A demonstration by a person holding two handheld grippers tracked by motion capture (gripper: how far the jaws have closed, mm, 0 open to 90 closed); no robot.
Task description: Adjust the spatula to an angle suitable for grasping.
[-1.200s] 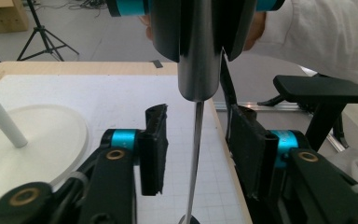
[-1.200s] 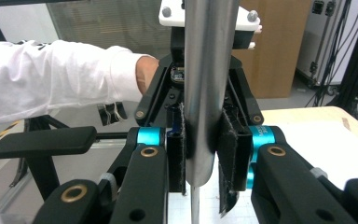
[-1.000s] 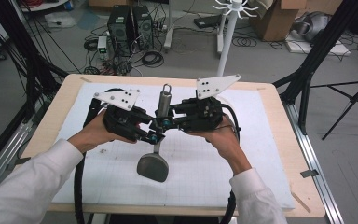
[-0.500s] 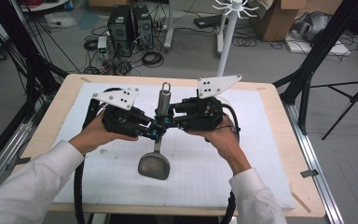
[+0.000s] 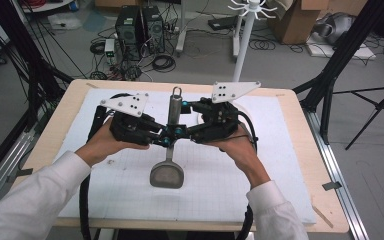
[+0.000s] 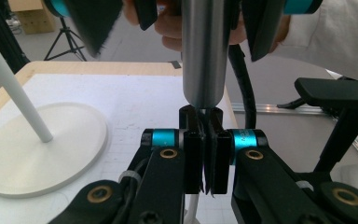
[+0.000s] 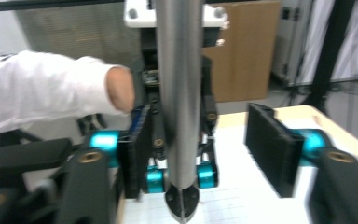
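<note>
**Left gripper clamps the spatula; right jaws parted around its handle**

A metal spatula is held above the white mat, between two handheld grippers that meet over the middle of the table. Its steel handle points away from the person and ends in a small hanging loop; its flat grey blade points toward the person and hangs low over the mat's grid.

The left gripper comes in from the left of the high view, and its jaws are pressed together on the thin neck just below the handle. In the left gripper view the two black pads meet on a narrow strip of metal, with the round handle rising right beyond them — a firm pinch.

The right gripper comes in from the right and faces the left one. Its jaws have just been opening. In the right gripper view the handle stands between the two pads: the right pad is clearly apart from it, while the left pad sits just beside it, and I cannot tell whether it touches.

A white stand rises from a round base at the far side of the mat. Both sleeves are white.
</note>
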